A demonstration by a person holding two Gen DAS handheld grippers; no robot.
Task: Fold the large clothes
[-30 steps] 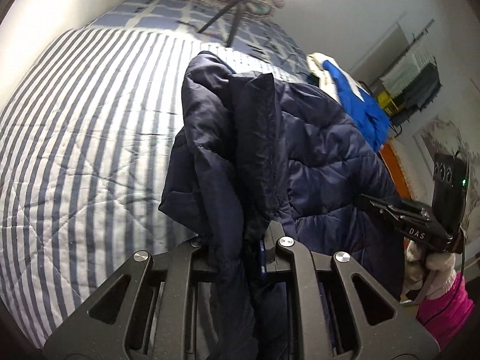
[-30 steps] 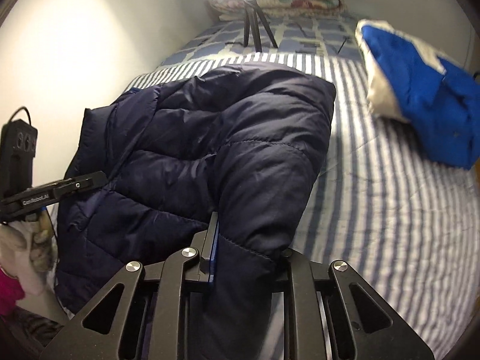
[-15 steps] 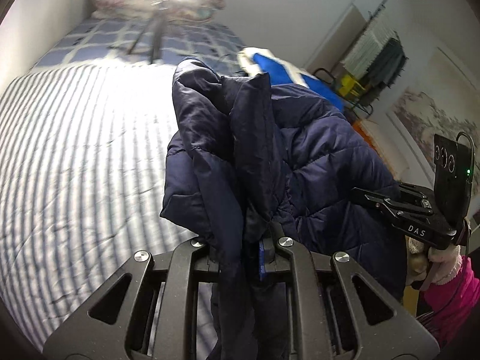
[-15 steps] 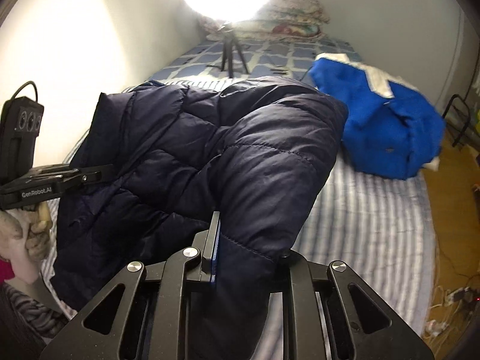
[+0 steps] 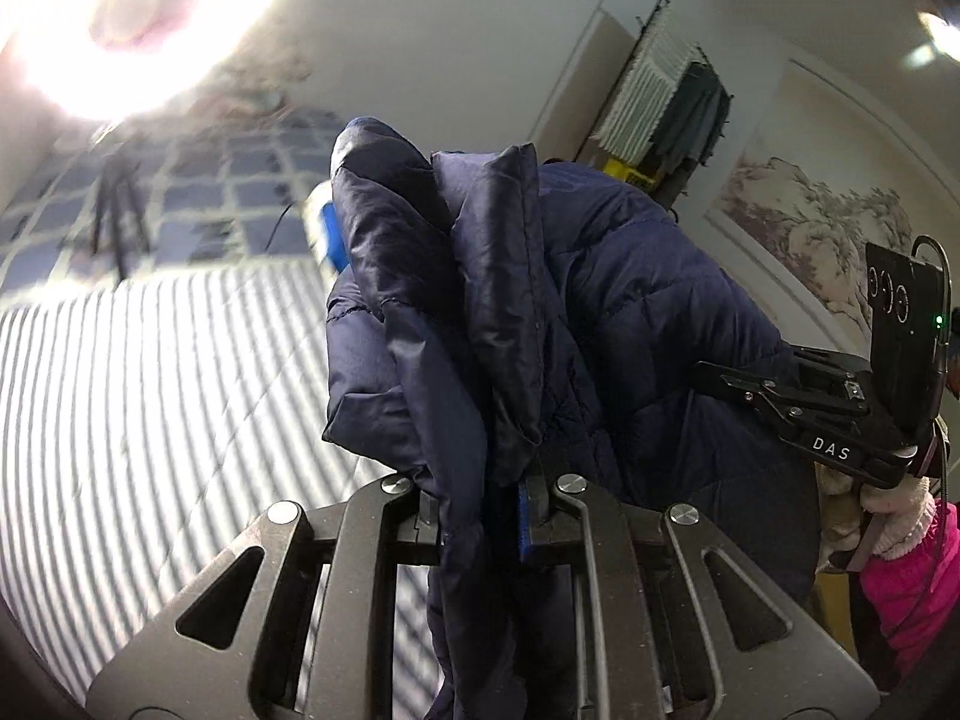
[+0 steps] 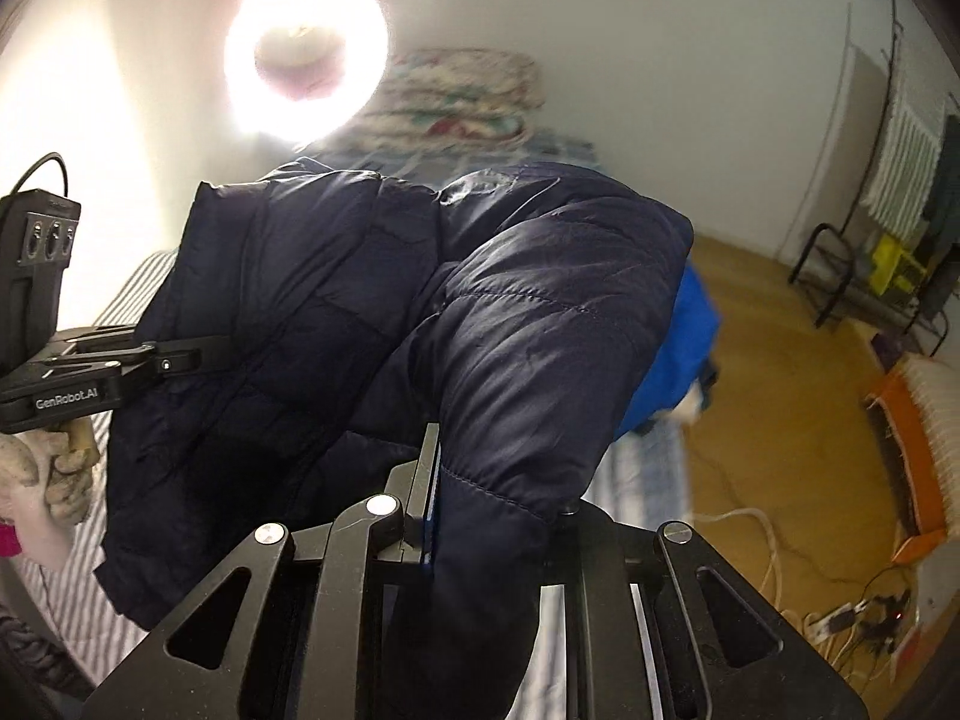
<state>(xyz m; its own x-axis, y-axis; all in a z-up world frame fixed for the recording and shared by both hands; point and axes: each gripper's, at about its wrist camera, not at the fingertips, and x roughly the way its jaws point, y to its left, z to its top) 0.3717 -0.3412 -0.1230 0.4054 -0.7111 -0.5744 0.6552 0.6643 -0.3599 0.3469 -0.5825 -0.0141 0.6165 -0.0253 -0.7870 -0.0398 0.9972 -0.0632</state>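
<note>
Both the left gripper (image 5: 480,489) and the right gripper (image 6: 498,516) are clamped on edges of a navy jacket (image 5: 630,312) slung between them above the bed (image 5: 150,390) — slick bulk that could slip free mid-lift.

Bed, left side: the striped bedspread (image 5: 150,396) lies bare and open to passage.
Bed, far end: a tripod (image 5: 117,222) stands on the checked cover, under a glaring ring light (image 6: 303,54); folded quilts (image 6: 462,96) are stacked behind.
Between the hands: the navy puffer jacket (image 6: 480,324) hangs bunched and fills the gap.
Bed, right side: a blue garment (image 6: 684,348) lies just behind the jacket.
Floor, right: bare wood (image 6: 780,420), with cables (image 6: 852,612) and a clothes rack (image 6: 900,192) at the wall.
</note>
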